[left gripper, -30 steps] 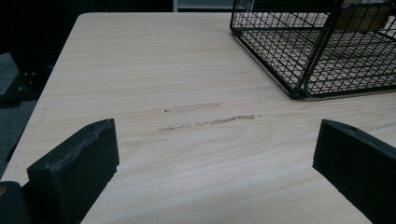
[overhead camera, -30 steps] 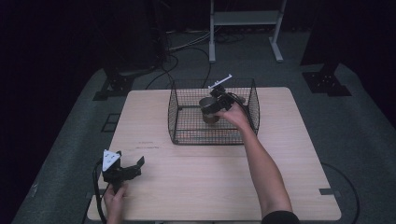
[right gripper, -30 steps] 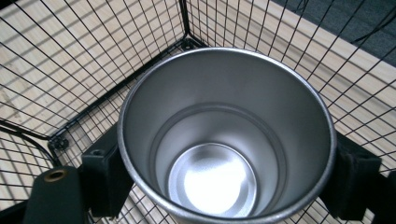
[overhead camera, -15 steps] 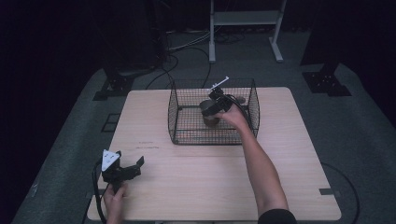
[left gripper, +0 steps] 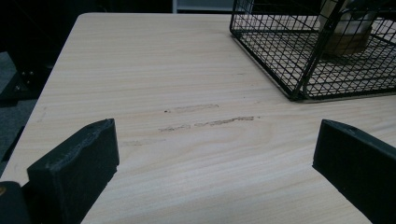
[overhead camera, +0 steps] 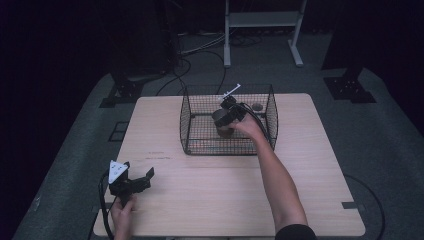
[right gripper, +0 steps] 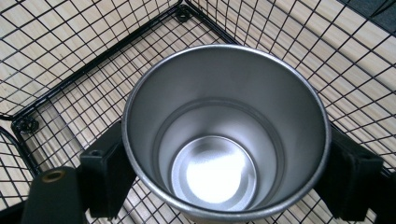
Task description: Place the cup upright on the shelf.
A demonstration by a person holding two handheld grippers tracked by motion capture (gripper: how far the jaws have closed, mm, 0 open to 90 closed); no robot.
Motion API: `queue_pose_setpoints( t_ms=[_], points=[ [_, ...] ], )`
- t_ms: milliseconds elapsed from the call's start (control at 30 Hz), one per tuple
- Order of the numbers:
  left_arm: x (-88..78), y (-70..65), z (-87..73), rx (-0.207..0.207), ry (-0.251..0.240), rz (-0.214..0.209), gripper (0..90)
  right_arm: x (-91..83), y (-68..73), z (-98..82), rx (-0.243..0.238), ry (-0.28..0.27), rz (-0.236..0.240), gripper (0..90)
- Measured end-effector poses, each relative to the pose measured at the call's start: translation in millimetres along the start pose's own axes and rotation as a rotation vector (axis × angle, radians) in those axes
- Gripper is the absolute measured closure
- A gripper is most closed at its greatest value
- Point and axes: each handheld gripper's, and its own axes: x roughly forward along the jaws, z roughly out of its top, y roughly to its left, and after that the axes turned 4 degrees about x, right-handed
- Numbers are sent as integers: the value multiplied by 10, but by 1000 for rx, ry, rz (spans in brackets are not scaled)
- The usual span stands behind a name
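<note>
A stainless steel cup stands upright inside the black wire basket, its open mouth facing up. My right gripper is shut on the cup, one black jaw on each side of its wall. In the high view the cup and the right gripper are in the basket's middle, the forearm reaching in over the near rim. My left gripper rests open at the table's front left, nothing between its jaws. In the left gripper view the left gripper faces bare wood and the basket with the cup.
A small brown object lies in the basket's back right corner. The wooden table has faint scuff marks ahead of the left gripper. Dark floor, cables and a metal stand lie beyond the far edge.
The right gripper with the cup has shifted slightly lower and toward the basket's near side. The left gripper has stayed where it was.
</note>
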Motion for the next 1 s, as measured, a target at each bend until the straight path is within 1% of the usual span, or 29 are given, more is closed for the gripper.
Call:
queue_pose_setpoints(
  t_ms=[333,433,500,567,633,833,1000],
  points=[
    [-2,5,-2,-4,-3,-1,0,-25,7,-5,-8,7,2,157],
    [-3,7,-2,-6,-3,-1,0,-35,9,-8,-6,9,8,149],
    [-2,6,-2,-6,-3,-1,0,-52,2,-6,3,2,19,136],
    [-2,5,-2,-5,-3,-1,0,-61,7,-3,0,0,22,135],
    [-2,4,-2,-4,-3,-1,0,-63,19,-3,-7,6,20,135],
    [-1,7,-2,-9,-4,-1,0,-53,13,-14,-7,16,17,132],
    [-1,8,-2,-9,-4,-1,0,-55,-15,-30,5,20,16,132]
  ],
)
